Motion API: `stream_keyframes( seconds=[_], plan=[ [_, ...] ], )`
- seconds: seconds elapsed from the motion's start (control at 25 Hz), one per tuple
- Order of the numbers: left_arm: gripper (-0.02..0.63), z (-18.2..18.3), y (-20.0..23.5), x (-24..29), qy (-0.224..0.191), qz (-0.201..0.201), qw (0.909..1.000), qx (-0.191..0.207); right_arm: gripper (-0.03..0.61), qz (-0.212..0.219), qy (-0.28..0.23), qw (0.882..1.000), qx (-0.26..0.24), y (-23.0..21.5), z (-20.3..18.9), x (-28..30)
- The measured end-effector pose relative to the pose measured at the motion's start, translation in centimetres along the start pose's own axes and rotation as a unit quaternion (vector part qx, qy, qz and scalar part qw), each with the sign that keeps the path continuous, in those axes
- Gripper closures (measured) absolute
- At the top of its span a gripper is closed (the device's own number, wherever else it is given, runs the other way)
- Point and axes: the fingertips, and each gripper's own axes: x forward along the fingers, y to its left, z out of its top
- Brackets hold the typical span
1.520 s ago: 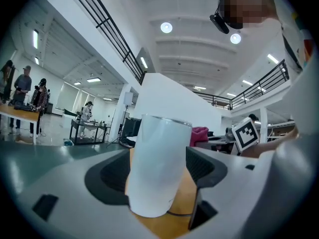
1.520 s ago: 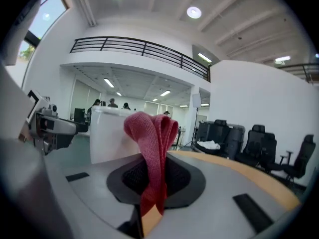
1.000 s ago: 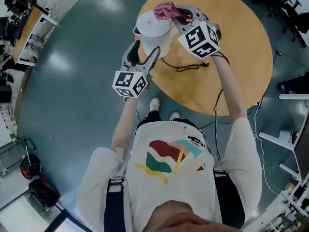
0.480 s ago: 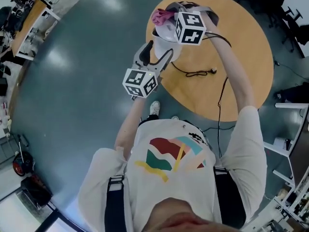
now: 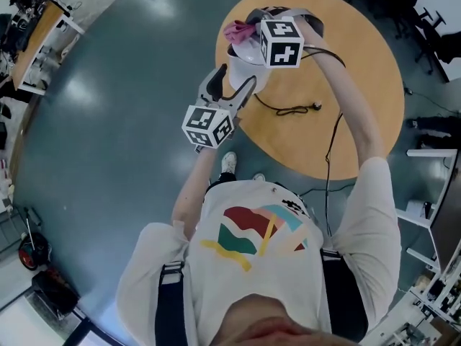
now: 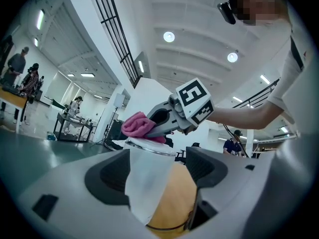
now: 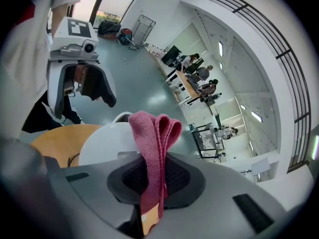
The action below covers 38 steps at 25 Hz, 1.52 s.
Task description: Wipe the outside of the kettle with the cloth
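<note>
A white kettle (image 5: 243, 58) stands near the left edge of the round wooden table (image 5: 353, 85). My right gripper (image 5: 253, 24) is shut on a pink cloth (image 5: 236, 29) and holds it on the kettle's lid. From the right gripper view the folded cloth (image 7: 155, 148) hangs between the pads of my right gripper (image 7: 157, 176), with the white lid (image 7: 107, 143) just beyond. My left gripper (image 5: 234, 79) is low at the kettle's near side. Its own view shows my left gripper (image 6: 157, 166) open, with the kettle body (image 6: 147, 183) standing between the spread jaws and table wood showing beside the right pad.
A black cable (image 5: 288, 109) lies looped on the table to the right of the kettle. The table's near edge runs just behind my left gripper, with grey floor (image 5: 108, 121) below. Desks and people (image 7: 199, 81) are far off across the hall.
My right gripper has carried the cloth leftward across the kettle's top over the last second and has hardly moved since. My left gripper stays at the kettle's side.
</note>
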Motion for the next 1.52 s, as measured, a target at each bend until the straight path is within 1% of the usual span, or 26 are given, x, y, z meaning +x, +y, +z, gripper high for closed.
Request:
stream_keyframes(
  seconds=[0.08,0.24,0.44,0.64,0.72,0.8,0.88,0.96,1.0,1.04,1.08,1.12,1.16,1.2,1.28,1.36,1.4,1.44,1.52],
  plan=[
    [0.232,-0.2,0.1,-0.2,0.000,0.000,1.0000,-0.001,0.534,0.004,-0.002,1.000,-0.002,1.2,0.3,-0.5],
    [0.232,-0.9,-0.4,-0.8,0.006,0.001,1.0000,-0.001,0.534,-0.002,-0.014,1.000,-0.002,4.1,0.9,-2.5],
    [0.232,-2.1,-2.7,-1.3,0.011,0.000,0.9999,0.006,0.534,-0.014,-0.019,1.000,-0.005,8.3,0.5,-5.4],
    [0.232,-2.4,-4.6,-1.0,0.014,-0.004,0.9998,0.014,0.534,-0.029,-0.027,0.999,0.012,10.3,-0.3,-7.0],
    [0.232,-2.4,-5.0,-0.7,0.014,-0.006,0.9998,0.016,0.534,-0.035,-0.034,0.999,0.024,10.8,-0.6,-7.7],
    [0.232,-2.1,-5.4,-0.3,0.013,-0.005,0.9996,0.025,0.534,-0.048,-0.048,0.996,0.053,10.7,-1.6,-8.7],
    [0.232,-1.2,-5.7,0.2,0.012,-0.007,0.9979,0.063,0.534,-0.072,-0.058,0.991,0.097,9.8,-3.4,-9.9],
    [0.232,0.4,-6.0,0.7,0.007,-0.010,0.9930,0.118,0.534,-0.098,-0.055,0.983,0.142,8.5,-6.0,-10.8],
    [0.232,1.3,-6.1,1.0,0.003,-0.014,0.9896,0.143,0.534,-0.105,-0.057,0.977,0.175,7.9,-7.3,-11.1],
    [0.233,2.1,-6.3,1.5,0.000,-0.019,0.9864,0.163,0.534,-0.103,-0.066,0.968,0.219,7.2,-8.4,-11.2],
    [0.259,2.9,-6.3,1.9,-0.004,-0.025,0.9839,0.177,0.534,-0.097,-0.080,0.955,0.270,6.6,-9.3,-11.2],
    [0.364,3.7,-6.3,2.2,-0.011,-0.027,0.9822,0.186,0.534,-0.090,-0.097,0.939,0.317,5.8,-9.9,-11.2],
    [0.460,4.5,-6.1,2.6,-0.019,-0.026,0.9812,0.190,0.534,-0.086,-0.111,0.925,0.353,5.1,-10.3,-11.3],
    [0.575,5.2,-6.0,3.0,-0.026,-0.025,0.9808,0.191,0.534,-0.088,-0.121,0.915,0.375,4.4,-10.5,-11.5],
    [0.575,6.0,-6.2,4.0,-0.033,-0.039,0.9826,0.179,0.534,-0.100,-0.132,0.905,0.391,3.4,-11.0,-11.7],
    [0.575,6.5,-6.5,5.2,-0.042,-0.059,0.9864,0.148,0.534,-0.114,-0.143,0.898,0.401,2.8,-11.7,-11.6],
    [0.575,6.7,-6.4,5.6,-0.048,-0.060,0.9883,0.132,0.534,-0.118,-0.148,0.893,0.408,2.6,-12.1,-11.4],
    [0.575,6.7,-6.0,5.9,-0.053,-0.051,0.9899,0.121,0.534,-0.116,-0.155,0.889,0.415,2.6,-12.4,-11.1],
    [0.575,6.1,-4.9,5.9,-0.048,-0.019,0.9914,0.120,0.534,-0.096,-0.178,0.877,0.436,3.1,-12.5,-10.4]
  ],
)
